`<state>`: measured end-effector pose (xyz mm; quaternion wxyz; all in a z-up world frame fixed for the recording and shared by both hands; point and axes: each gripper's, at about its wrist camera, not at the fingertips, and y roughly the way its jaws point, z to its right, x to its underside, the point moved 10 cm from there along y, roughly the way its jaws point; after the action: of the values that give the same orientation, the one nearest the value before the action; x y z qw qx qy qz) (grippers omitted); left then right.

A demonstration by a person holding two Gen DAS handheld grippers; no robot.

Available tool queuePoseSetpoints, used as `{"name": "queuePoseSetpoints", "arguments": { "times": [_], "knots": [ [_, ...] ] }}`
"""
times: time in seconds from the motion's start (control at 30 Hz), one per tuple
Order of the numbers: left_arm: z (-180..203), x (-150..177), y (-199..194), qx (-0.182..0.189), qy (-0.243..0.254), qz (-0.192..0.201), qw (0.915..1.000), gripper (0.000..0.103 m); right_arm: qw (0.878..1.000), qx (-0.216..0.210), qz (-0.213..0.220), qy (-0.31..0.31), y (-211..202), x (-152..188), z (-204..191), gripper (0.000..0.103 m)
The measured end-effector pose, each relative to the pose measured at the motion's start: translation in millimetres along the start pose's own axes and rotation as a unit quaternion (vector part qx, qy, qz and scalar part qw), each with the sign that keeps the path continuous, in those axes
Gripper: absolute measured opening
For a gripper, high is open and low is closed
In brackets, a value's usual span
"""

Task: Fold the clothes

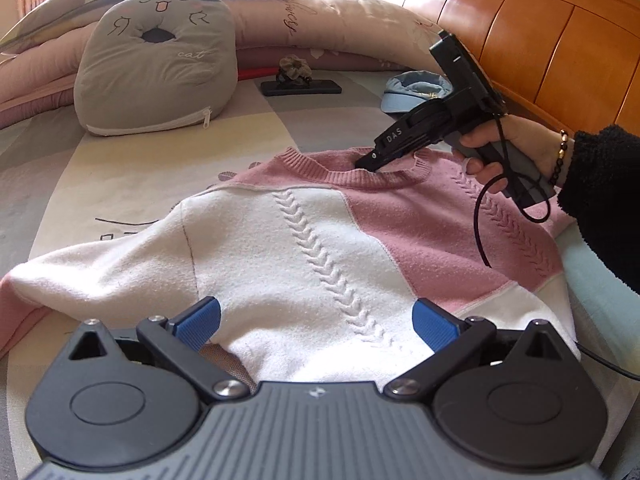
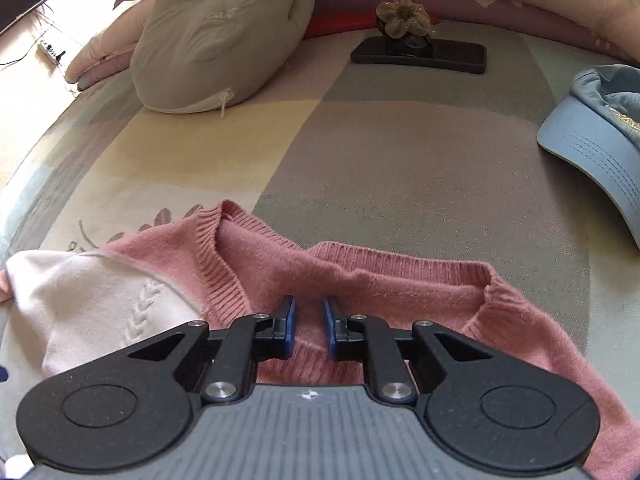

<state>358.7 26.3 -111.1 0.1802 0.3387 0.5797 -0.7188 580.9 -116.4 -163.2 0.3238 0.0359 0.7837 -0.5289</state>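
A pink and white knit sweater (image 1: pixel 304 240) lies front up on the bed, its neck pointing away from me. My left gripper (image 1: pixel 318 318) hovers open over the white lower part, blue pads wide apart with nothing pinched between them. A hand (image 1: pixel 516 148) in a black sleeve holds my right gripper (image 1: pixel 366 164), whose tip sits at the collar. In the right wrist view, my right gripper (image 2: pixel 310 326) has its pads drawn close with only a narrow gap, and the pink collar fabric (image 2: pixel 380 280) bunches between them.
A grey cat cushion (image 1: pixel 156 68) stands at the back left. A black phone (image 2: pixel 420 56) with a flower clip (image 2: pixel 404 16) on it lies beyond the collar, and a blue cap (image 2: pixel 592 140) lies at the right. The wooden headboard (image 1: pixel 540 40) rises along the right side.
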Motion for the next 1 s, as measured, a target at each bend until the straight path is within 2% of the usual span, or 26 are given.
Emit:
{"name": "queuePoseSetpoints", "arguments": {
  "times": [0.1,0.27,0.3,0.43,0.53,0.57,0.63,0.73,0.8,0.87,1.0],
  "knots": [
    [-9.4,-4.9,6.3,0.003,0.008,0.003,1.0,0.102,0.999,0.028,0.033,-0.02,6.4,-13.2,-3.1,0.015],
    [-23.4,-31.9,27.3,0.047,0.031,0.011,0.9984,0.102,0.998,0.032,0.047,-0.032,11.8,-23.0,-10.0,0.017],
    [-24.4,-38.1,33.5,0.057,0.037,0.01,0.9976,0.102,0.998,0.028,0.042,-0.035,10.9,-23.5,-12.0,0.017],
    [-22.7,-59.2,57.0,0.085,0.054,0.013,0.9948,0.101,0.999,-0.011,-0.024,-0.046,11.3,-17.8,-24.4,0.022],
    [-17.6,-66.0,69.3,0.109,0.045,0.01,0.993,0.101,0.997,-0.007,-0.04,-0.069,20.8,-15.4,-32.8,0.024],
    [-17.2,-67.5,72.3,0.114,0.036,0.004,0.9928,0.101,0.997,0.001,-0.024,-0.073,22.2,-20.1,-32.7,0.023],
    [-19.6,-71.9,74.8,0.112,0.022,-0.018,0.9933,0.101,0.997,0.018,0.002,-0.078,22.7,-29.0,-31.7,0.024],
    [-26.6,-81.4,70.5,0.101,0.012,-0.051,0.9935,0.101,0.996,0.044,0.006,-0.072,6.5,-36.0,-24.2,0.026],
    [-32.8,-88.8,63.5,0.095,0.002,-0.069,0.9931,0.101,0.998,0.043,0.002,-0.049,-12.0,-35.3,-17.3,0.028],
    [-39.0,-96.5,54.9,0.093,-0.013,-0.086,0.9919,0.101,0.999,0.047,-0.011,-0.023,-34.5,-26.7,-6.2,0.033],
    [-40.5,-104.0,46.7,0.08,-0.036,-0.108,0.9902,0.101,0.994,0.094,-0.044,0.03,-83.1,14.7,22.6,0.034]
  ]
}}
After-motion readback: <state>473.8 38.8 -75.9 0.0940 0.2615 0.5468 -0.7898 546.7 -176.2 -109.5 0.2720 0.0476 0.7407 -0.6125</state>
